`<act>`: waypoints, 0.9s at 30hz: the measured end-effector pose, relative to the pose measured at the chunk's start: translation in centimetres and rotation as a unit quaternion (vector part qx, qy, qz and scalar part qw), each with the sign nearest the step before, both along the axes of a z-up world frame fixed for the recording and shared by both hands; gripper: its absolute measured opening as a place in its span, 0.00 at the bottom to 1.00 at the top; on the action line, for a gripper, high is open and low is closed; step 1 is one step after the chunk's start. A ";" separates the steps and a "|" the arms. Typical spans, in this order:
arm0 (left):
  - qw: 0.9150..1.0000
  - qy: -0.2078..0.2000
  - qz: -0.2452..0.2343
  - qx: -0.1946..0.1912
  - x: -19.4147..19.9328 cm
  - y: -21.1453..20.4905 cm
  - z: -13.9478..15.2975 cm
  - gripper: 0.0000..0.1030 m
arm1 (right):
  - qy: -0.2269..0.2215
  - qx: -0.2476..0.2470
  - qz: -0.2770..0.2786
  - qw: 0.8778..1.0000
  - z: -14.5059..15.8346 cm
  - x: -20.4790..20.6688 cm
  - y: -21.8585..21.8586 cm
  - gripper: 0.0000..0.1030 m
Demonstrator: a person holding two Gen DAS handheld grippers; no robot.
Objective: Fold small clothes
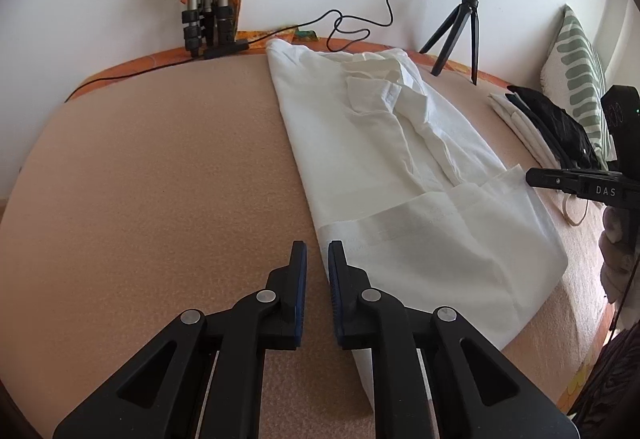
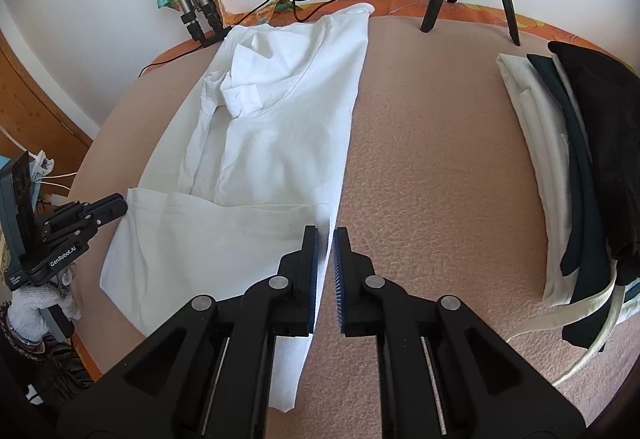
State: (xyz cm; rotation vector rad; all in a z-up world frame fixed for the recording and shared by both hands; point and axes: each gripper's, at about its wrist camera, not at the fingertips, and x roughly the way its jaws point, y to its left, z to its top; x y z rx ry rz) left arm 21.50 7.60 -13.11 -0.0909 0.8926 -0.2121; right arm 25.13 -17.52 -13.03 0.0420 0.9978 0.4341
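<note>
A white shirt [image 1: 392,143] lies on the peach padded surface, folded into a long strip with its sleeves tucked in and its bottom hem turned up; it also shows in the right wrist view [image 2: 280,127]. My left gripper [image 1: 317,245] hovers at the shirt's left edge near the hem, jaws slightly apart and empty. My right gripper [image 2: 326,233] hovers at the shirt's right edge near the hem, jaws slightly apart and empty. Each gripper shows in the other's view, the right one [image 1: 560,179] and the left one [image 2: 100,213] beside the hem corners.
A stack of folded white and dark clothes [image 2: 576,167] lies at the right, beside a patterned pillow [image 1: 576,79]. A ring light on a black tripod [image 1: 460,31], a silver tripod [image 1: 208,19] and a cable [image 1: 352,27] stand at the back edge by the wall.
</note>
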 end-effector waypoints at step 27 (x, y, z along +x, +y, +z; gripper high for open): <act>0.996 -0.026 -0.068 -0.046 4.9 -1.8 4.2 0.19 | -0.004 0.089 0.013 0.996 3.0 2.0 -0.8 0.47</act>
